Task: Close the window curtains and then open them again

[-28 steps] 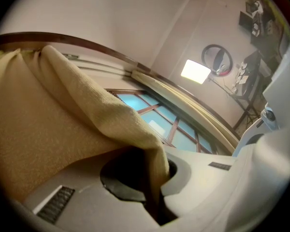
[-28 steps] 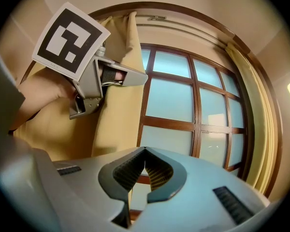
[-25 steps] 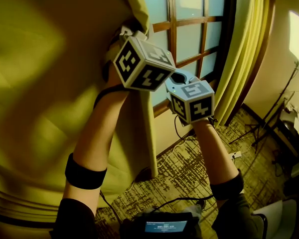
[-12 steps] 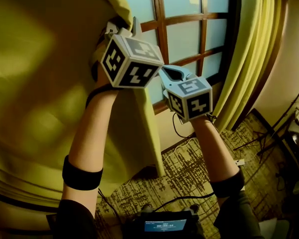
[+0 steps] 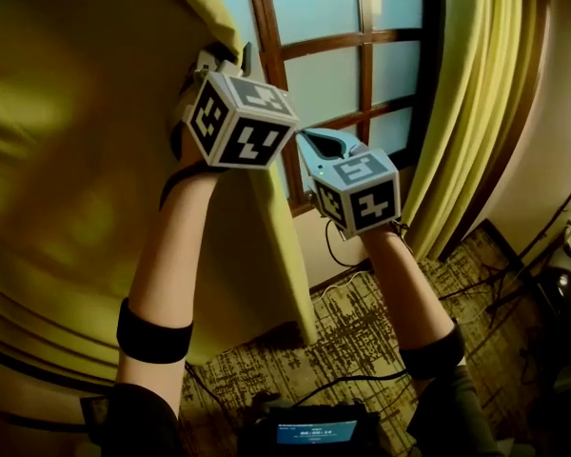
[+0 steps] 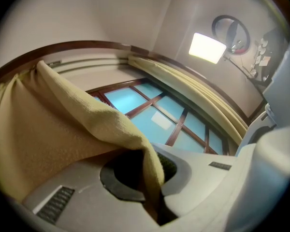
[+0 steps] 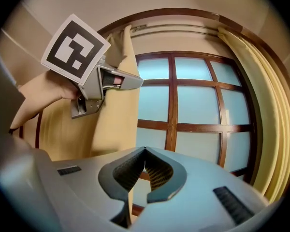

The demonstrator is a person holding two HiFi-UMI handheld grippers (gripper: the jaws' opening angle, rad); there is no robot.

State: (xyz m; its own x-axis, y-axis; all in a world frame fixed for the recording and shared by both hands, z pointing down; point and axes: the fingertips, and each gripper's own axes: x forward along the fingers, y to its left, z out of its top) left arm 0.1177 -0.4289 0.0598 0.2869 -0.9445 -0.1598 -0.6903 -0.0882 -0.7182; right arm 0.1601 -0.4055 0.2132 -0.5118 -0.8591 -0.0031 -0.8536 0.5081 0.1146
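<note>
The yellow left curtain [image 5: 76,160] fills the left of the head view, and its edge hangs beside the wooden-framed window [image 5: 324,27]. My left gripper [image 5: 228,55] is shut on that edge, high up; in the left gripper view a fold of the left curtain [image 6: 63,129] is pinched between the jaws of the left gripper [image 6: 154,178]. My right gripper [image 5: 309,141] sits just right of and below it, shut, with nothing between the jaws of the right gripper [image 7: 144,151]. The right gripper view also shows the left gripper [image 7: 133,82]. The right curtain [image 5: 476,112] hangs gathered at the window's right side.
Patterned carpet [image 5: 362,341] lies below the window, with cables [image 5: 343,279] trailing across it. A stand and dark equipment [image 5: 552,274] are at the right. A device with a lit screen [image 5: 314,433] sits at the bottom edge. A bright lamp [image 6: 207,47] shines on the right wall.
Both grippers have moved left, and the left curtain's edge has gone with them. More of the window's panes now show to the right of the curtain.
</note>
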